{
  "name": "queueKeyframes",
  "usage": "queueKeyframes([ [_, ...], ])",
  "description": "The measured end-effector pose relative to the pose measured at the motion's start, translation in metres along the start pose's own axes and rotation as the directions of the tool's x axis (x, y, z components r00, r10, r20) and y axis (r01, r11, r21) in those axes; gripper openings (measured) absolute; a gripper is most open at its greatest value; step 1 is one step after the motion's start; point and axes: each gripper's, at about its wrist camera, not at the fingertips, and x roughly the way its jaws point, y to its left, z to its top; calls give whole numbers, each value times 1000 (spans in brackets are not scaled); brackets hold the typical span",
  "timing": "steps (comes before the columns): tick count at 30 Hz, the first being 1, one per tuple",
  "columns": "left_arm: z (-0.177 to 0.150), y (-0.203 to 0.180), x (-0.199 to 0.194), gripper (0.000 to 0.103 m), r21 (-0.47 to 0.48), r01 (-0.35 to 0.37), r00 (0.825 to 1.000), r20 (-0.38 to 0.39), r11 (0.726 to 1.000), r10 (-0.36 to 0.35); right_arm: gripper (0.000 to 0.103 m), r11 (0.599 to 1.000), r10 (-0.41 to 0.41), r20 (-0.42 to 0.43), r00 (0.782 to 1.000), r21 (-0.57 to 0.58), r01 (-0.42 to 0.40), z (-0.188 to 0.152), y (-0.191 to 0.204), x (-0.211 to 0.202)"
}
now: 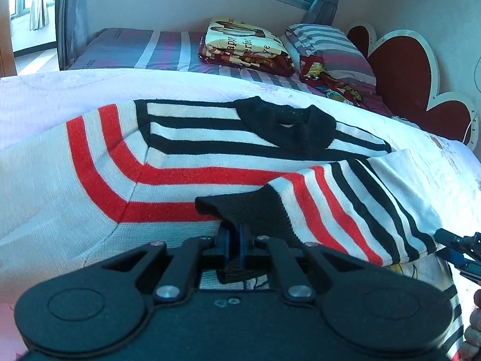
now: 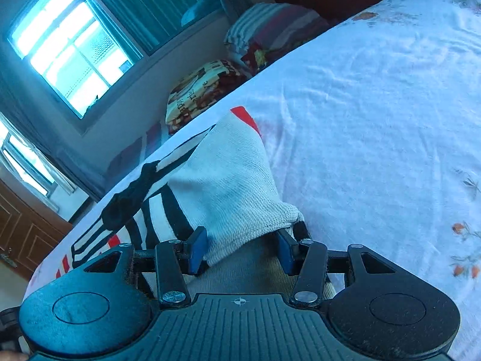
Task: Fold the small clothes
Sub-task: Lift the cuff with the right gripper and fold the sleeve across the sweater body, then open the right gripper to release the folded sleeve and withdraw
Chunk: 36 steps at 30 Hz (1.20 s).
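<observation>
Cream knit sweater with red and black stripes (image 1: 186,162) lies flat on white floral bedspread (image 2: 375,96). Left gripper (image 1: 236,236) clamps black ribbed cuff (image 1: 240,210) at 6 o'clock. Right gripper (image 2: 240,249) straddles cream sweater fold (image 2: 228,186), blue pads (image 2: 198,249) parted, not pressing.

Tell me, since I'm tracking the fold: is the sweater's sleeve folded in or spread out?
Folded in: the sleeve lies across the sweater body.

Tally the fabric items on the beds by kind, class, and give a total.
Striped sweater: 1
Folded printed blanket: 1
Striped pillow: 1
White floral bedspread: 1
Total: 4
</observation>
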Motion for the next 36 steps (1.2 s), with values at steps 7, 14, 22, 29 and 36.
queueKeyframes([
  [7,2,-5,-11,5,47,-2,999,39,999,0,10,994,-44,32,999,-103,48,-1,15,-6],
  [14,4,-5,4,5,93,-41,999,-3,995,41,10,989,-67,-14,998,-130,65,-8,11,7],
  [22,-9,-4,-24,72,156,-155,983,127,976,136,11,983,-20,-31,999,-183,14,9,3,-34],
  [29,-4,-52,6,58,285,-93,995,50,954,82,8,924,-70,-58,996,-380,43,18,23,11],
  [36,-1,-53,5,62,235,-114,990,111,965,90,8,895,-12,31,999,-446,25,34,24,0],
])
